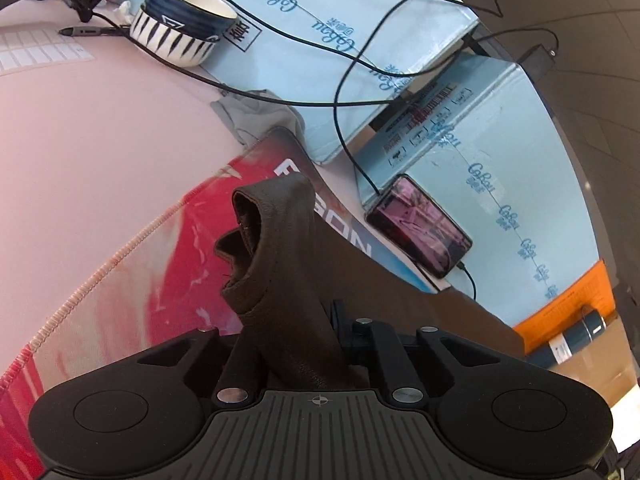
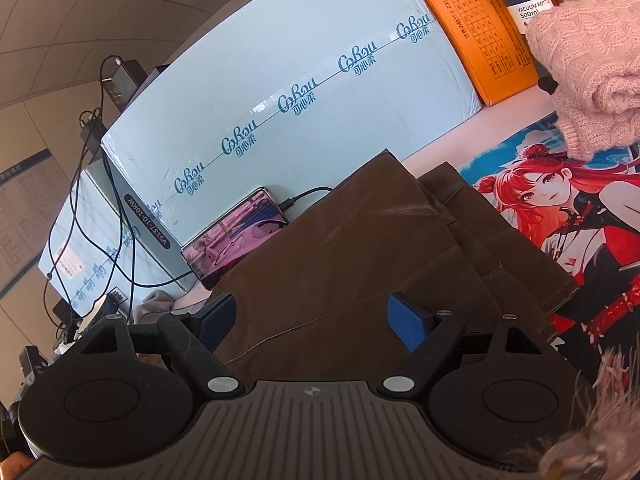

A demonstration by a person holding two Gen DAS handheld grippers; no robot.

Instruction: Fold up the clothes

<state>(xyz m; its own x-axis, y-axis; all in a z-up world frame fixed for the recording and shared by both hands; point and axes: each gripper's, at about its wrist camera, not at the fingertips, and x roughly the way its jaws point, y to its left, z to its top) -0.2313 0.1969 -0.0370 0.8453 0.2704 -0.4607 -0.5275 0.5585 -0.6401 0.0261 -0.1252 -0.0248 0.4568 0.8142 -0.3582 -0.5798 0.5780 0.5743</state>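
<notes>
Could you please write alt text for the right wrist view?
The open right gripper hovers over brown folded trousers on an anime-print mat. A phone leans on pale blue boxes behind, and a pink knit sits at the right.

The trousers lie on the mat, with the phone just left.

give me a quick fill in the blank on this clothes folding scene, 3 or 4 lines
1. The left gripper is shut on a bunched part of the ____ garment.
2. The right gripper hangs over the garment with its jaws ____.
3. A phone with a lit screen leans against a light ____ box.
4. The folded knit at the right wrist view's upper right is ____.

Missing words: brown; open; blue; pink
</notes>
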